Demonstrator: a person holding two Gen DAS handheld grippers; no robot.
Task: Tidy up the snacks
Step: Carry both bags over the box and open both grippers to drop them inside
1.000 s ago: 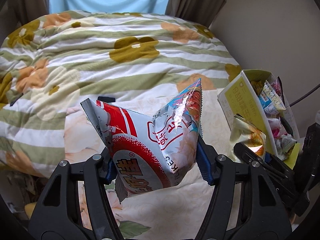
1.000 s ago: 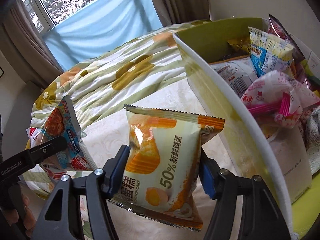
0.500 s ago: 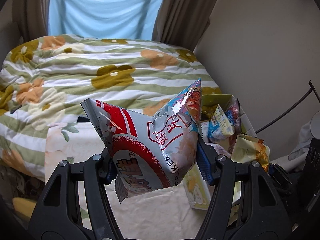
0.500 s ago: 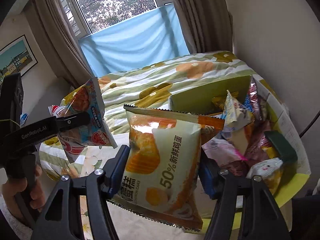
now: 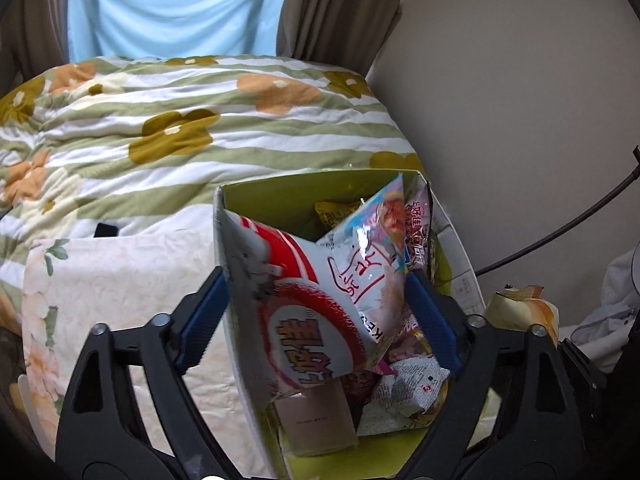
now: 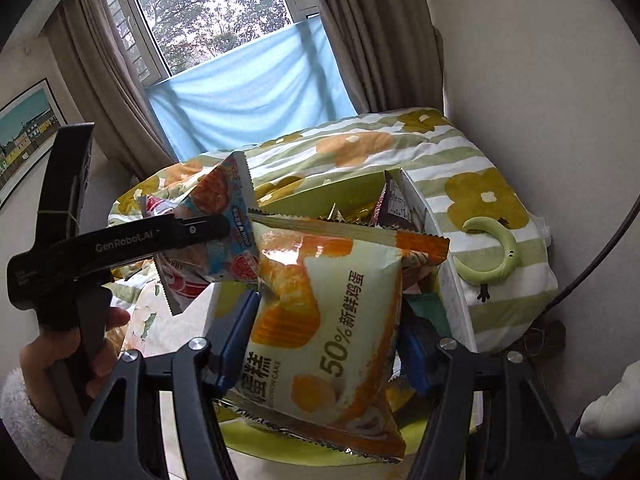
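Note:
A green-lined cardboard box (image 5: 288, 196) holding several snack packets sits on the bed by the wall. My left gripper (image 5: 316, 280) hangs above it with its jaws opening. The red and white snack bag (image 5: 304, 332) is between the blue pads, which stand just clear of its sides. From the right wrist view that bag (image 6: 216, 216) shows beside the left gripper's black finger (image 6: 160, 236), over the box's left rim. My right gripper (image 6: 328, 312) is shut on an orange and cream chiffon cake packet (image 6: 344, 340), held above the box (image 6: 452, 292).
A striped flowered quilt (image 5: 160, 120) covers the bed behind the box, and a cream floral cloth (image 5: 120, 280) lies to its left. The wall and a black cable (image 5: 560, 232) are close on the right. A green crescent toy (image 6: 496, 256) lies on the quilt. A person's hand (image 6: 60, 352) grips the left tool.
Both grippers have swung right from over the bed to above the box. The left jaws have spread off the red and white bag. The right still grips the cake packet.

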